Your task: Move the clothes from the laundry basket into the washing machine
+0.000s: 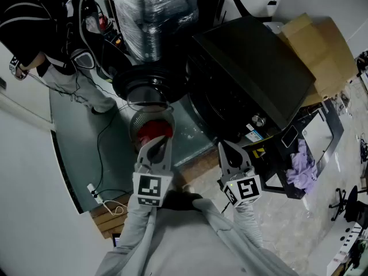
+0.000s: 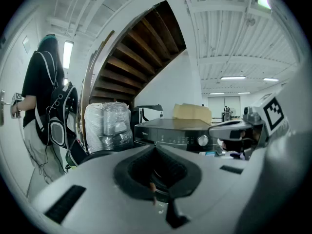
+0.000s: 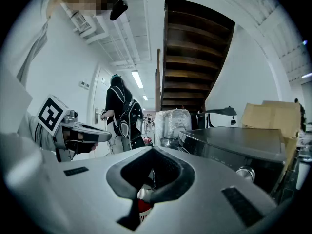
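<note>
Left gripper point(image 1: 155, 148) and right gripper point(image 1: 223, 147): jaws together on both, nothing held. Both are carried side by side, forearms forward, close to level, facing the black washing machine point(image 1: 253, 68). The laundry basket point(image 1: 138, 122) stands on the floor just ahead of the left gripper, with red clothes point(image 1: 154, 132) inside.

Assessment: the pickup has not begun. The next move calls for parting the left jaws, tipping downward into the basket and closing on the red clothes.

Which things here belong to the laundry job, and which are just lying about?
Job: laundry basket, red clothes, washing machine, left gripper, right gripper.
Lying about: plastic-wrapped stack, cardboard box, purple cloth, power strip.
</note>
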{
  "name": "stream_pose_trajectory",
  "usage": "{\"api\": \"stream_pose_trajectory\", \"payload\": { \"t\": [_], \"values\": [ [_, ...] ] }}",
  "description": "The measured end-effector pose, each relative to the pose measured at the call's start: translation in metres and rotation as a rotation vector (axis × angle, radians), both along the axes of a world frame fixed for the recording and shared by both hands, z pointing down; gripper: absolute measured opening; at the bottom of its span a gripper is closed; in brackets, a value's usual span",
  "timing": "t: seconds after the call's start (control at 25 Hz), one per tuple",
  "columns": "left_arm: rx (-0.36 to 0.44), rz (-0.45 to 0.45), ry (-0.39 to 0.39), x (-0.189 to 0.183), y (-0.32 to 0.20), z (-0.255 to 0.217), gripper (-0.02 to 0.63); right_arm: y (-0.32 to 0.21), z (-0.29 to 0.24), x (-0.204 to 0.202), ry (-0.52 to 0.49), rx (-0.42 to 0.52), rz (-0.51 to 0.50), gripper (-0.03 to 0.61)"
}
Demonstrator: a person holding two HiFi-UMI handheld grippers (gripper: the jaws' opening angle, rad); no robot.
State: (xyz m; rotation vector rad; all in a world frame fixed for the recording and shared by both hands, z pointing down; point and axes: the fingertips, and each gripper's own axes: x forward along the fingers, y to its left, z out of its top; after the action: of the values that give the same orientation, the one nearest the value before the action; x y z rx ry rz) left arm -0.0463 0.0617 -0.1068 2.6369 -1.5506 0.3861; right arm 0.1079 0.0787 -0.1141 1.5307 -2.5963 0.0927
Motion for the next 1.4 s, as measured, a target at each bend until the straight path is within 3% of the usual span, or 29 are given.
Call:
{"api": "stream_pose_trajectory", "payload": {
  "t": [0.64, 1.04, 1.4],
  "values": [
    [-0.010, 0.048, 0.014, -0.031, -0.015, 0.010, 0.018, -0.009, 0.008, -0.032, 0.016, 0.009, 0.044, 0.018],
    [-0.026, 0.016, 0.008, -0.061, -0.018, 0.021, 0.018, -0.016, 0.018, -0.051, 0.015, 0.006, 0.056, 0.018],
    [-0.068, -0.004, 0.003, -0.059, -0.033, 0.042, 0.018, -0.031, 0.048, -0.048, 0.021, -0.052, 0.045, 0.018]
  ]
}}
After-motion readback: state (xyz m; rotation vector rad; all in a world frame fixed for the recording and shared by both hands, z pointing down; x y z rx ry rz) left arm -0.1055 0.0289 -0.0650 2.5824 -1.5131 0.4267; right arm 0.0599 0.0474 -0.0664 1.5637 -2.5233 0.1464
